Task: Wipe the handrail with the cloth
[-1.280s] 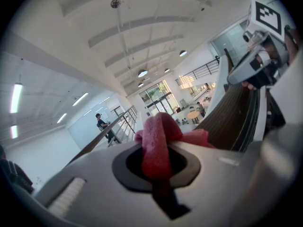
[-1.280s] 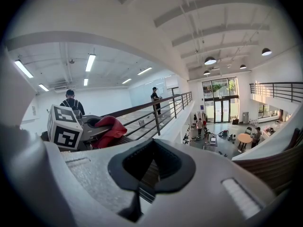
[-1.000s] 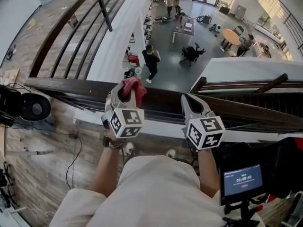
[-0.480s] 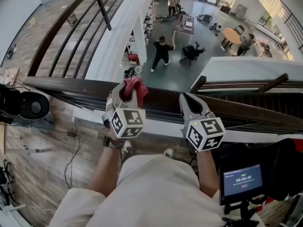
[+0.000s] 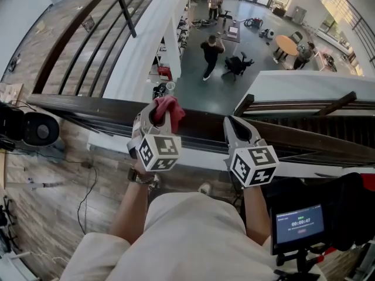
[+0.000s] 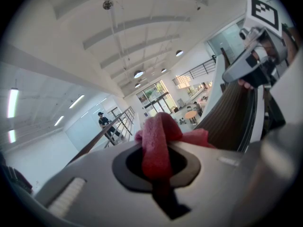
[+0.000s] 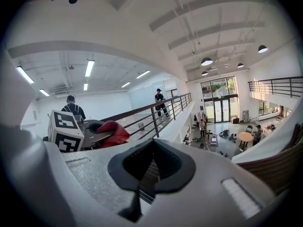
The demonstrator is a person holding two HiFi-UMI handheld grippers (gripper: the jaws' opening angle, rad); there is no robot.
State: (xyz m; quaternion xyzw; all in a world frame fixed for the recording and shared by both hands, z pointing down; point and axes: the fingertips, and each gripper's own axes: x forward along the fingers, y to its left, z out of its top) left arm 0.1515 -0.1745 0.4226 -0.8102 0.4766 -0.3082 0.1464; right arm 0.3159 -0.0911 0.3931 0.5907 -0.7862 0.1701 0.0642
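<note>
A dark wooden handrail [image 5: 88,105] runs across the head view from left to right, in front of the person. My left gripper [image 5: 159,109] is shut on a red cloth [image 5: 167,106], held at the rail's near edge. In the left gripper view the cloth [image 6: 158,141] bulges out between the shut jaws, with the handrail [image 6: 232,117] at the right. My right gripper [image 5: 234,123] is shut with nothing in it and rests at the rail, about a hand's width right of the left one. The right gripper view shows the left gripper [image 7: 102,132] and its cloth [image 7: 112,131].
Beyond the rail is a drop to a lower floor with people [image 5: 210,54], a table [image 5: 228,35] and a round table [image 5: 286,44]. A black camera [image 5: 29,129] sits at the left, a screen [image 5: 300,223] on a stand at the lower right. A second railing [image 5: 94,40] runs away at upper left.
Both grippers have stayed nearly still at the rail. A person on the lower floor has walked up and to the right.
</note>
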